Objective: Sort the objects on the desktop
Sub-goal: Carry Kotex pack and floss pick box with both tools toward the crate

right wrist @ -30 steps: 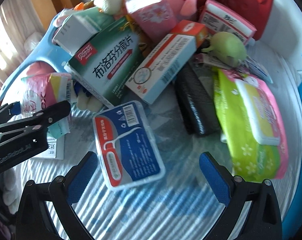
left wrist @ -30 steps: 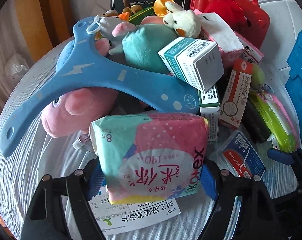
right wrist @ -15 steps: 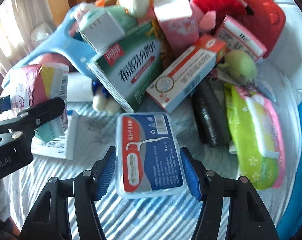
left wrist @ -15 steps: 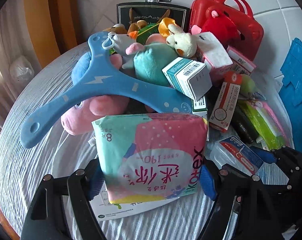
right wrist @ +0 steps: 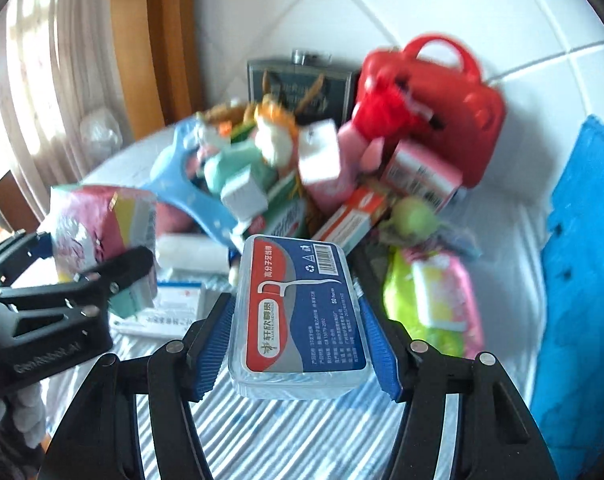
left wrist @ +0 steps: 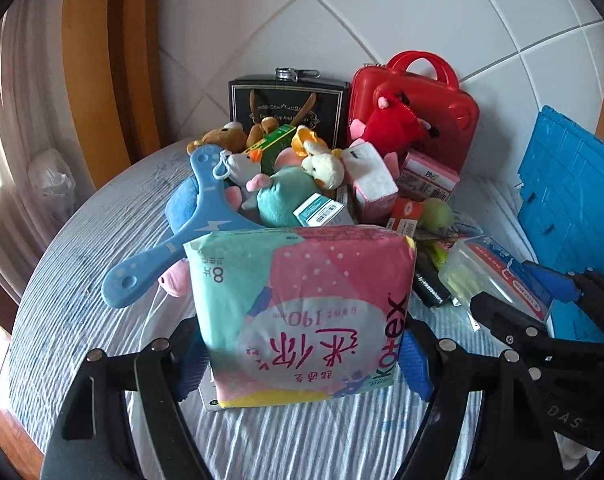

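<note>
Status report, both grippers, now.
Left gripper clamps pink-and-teal soft pad pack. Right gripper clamps clear plastic floss-pick box. Both clear of the pile.

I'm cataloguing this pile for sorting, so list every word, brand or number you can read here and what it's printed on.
"Kotex", "190mm", "8": pad pack, seen upside down in the left gripper.
"轩欣", "50 Pieces": floss pick box in the right gripper.
"GenRobot.AI": left gripper body, in the right wrist view.
"DAS": right gripper body, in the left wrist view.
Medicine boxes, black bag: too small or blurred.
</note>
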`<move>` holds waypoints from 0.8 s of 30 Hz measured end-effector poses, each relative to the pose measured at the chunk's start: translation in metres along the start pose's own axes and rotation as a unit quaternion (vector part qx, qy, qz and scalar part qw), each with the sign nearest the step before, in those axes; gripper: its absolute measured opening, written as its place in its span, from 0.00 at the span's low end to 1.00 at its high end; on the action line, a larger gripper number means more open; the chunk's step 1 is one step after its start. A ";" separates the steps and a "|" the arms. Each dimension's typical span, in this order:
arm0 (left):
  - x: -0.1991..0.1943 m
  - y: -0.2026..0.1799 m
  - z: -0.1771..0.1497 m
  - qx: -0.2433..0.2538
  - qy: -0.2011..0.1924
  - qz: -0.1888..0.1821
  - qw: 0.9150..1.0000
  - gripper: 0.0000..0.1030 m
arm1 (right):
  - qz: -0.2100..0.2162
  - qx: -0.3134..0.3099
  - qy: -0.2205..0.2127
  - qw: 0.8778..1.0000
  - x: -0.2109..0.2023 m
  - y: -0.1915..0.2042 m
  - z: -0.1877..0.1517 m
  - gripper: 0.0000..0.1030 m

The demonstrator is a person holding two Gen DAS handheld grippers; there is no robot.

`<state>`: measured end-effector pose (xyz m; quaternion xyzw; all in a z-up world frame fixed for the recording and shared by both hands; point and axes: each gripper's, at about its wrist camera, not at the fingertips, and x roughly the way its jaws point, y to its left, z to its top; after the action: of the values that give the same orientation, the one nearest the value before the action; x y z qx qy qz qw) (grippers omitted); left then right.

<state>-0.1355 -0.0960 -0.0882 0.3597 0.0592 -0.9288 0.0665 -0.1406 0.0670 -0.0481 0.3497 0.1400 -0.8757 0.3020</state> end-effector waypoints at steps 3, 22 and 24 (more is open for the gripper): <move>-0.020 -0.013 0.003 0.008 -0.018 -0.006 1.000 0.76 | -0.014 0.003 -0.034 0.999 -0.033 -0.004 0.006 0.60; -0.138 -0.165 0.049 0.088 -0.140 -0.106 0.981 0.76 | -0.100 0.070 -0.199 0.972 -0.230 -0.111 0.005 0.60; -0.152 -0.191 0.058 0.098 -0.151 -0.122 0.976 0.76 | -0.122 0.077 -0.205 0.968 -0.250 -0.130 0.002 0.60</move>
<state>-0.0941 0.0946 0.0693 0.2097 0.0002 -0.9749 -0.0745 -0.0799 0.2751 0.1317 0.1654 0.0488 -0.9671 0.1872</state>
